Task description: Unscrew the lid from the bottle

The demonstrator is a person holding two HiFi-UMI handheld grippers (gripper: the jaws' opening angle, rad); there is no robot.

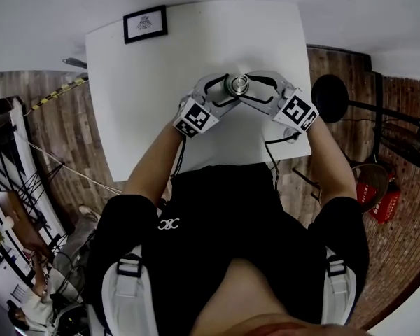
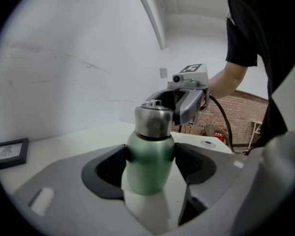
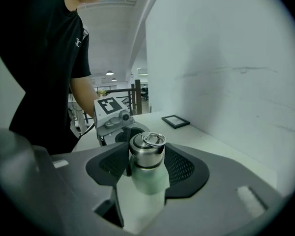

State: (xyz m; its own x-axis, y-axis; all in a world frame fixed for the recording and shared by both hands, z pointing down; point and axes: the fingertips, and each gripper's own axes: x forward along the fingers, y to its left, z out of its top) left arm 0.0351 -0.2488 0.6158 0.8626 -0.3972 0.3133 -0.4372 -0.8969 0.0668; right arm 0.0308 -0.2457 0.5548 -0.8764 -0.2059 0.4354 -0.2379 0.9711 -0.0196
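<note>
A green bottle point(image 2: 148, 166) with a steel lid point(image 3: 146, 154) and a ring on top stands upright on the white table point(image 1: 147, 110). In the head view the bottle point(image 1: 236, 85) sits between both grippers near the table's middle. My left gripper point(image 2: 150, 163) is shut on the green body, its dark pads pressing both sides. My right gripper point(image 3: 146, 156) comes from the opposite side and is shut on the steel lid, higher up than the left one. Each gripper shows in the other's view: the right gripper point(image 2: 187, 100) behind the lid, the left gripper point(image 3: 113, 122) beyond the bottle.
A small black picture frame point(image 1: 145, 24) lies at the table's far left corner, close to the white wall. Off the table's right edge stand a dark round stand point(image 1: 330, 96) and red fire extinguishers point(image 1: 383, 201) on the wooden floor. Cables trail from both grippers.
</note>
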